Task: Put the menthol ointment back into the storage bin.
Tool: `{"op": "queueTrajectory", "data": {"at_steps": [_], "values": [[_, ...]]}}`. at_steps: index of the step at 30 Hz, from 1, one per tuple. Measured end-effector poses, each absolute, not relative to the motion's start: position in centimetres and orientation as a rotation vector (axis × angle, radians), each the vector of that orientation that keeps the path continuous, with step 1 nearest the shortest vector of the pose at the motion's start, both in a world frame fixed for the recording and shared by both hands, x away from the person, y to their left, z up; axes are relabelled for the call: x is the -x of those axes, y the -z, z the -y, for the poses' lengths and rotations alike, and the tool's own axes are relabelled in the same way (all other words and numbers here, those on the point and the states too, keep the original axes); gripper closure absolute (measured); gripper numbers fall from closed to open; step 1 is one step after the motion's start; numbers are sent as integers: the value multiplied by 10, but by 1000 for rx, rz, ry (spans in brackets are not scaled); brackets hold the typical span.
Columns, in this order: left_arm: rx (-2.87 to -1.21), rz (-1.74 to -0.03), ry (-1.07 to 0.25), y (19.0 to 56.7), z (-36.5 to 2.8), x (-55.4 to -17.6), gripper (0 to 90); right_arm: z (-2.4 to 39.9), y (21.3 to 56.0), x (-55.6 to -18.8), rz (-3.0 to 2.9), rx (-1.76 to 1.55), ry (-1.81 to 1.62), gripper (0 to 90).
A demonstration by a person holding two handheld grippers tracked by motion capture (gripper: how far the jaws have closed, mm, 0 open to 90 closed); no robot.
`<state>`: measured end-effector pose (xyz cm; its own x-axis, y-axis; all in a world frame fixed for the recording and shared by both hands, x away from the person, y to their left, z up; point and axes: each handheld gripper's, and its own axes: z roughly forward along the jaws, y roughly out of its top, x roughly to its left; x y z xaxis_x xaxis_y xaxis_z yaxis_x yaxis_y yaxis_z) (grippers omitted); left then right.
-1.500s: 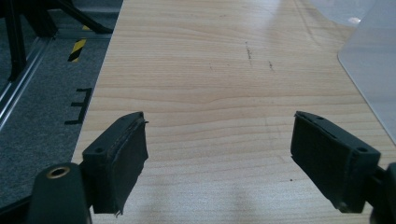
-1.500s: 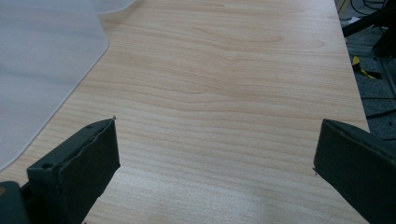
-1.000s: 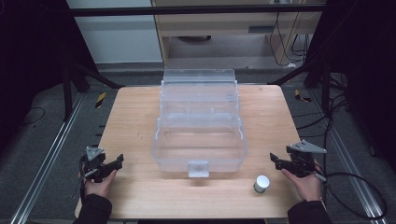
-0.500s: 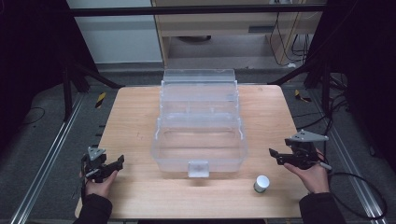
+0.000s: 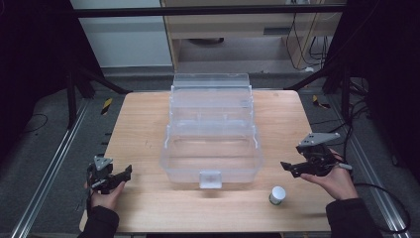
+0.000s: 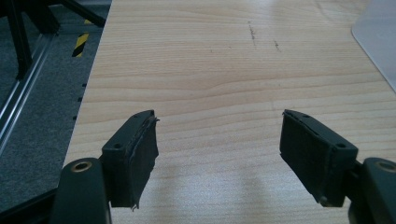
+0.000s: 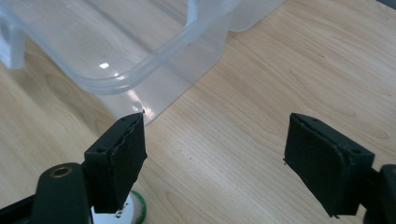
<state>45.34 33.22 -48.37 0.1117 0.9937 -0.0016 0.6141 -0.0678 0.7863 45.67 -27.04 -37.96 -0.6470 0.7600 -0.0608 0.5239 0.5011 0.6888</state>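
A clear plastic box (image 5: 212, 148) sits open mid-table (image 5: 143, 119), long axis running away from the person, tiers stepped back, its compartments holding nothing visible, with the right gripper (image 5: 297, 167), jaws spread, near its front right corner above a small white jar (image 5: 277, 195), and the left gripper (image 5: 119, 177), likewise spread, well off to its left.

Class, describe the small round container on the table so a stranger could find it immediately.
Start at the wooden table and its big clear plastic box. Off that box's near right corner, near the right gripper, stands a small white-capped container, the table's only small, opaque loose item.
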Motion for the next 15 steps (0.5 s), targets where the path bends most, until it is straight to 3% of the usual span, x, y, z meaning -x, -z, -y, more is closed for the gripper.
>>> {"op": "queueTrajectory", "data": {"at_steps": [15], "values": [[-1762, -1566, -766, 483, -332, -453, 277, 240, 377, -450, -2720, -843, -731, 211]]}}
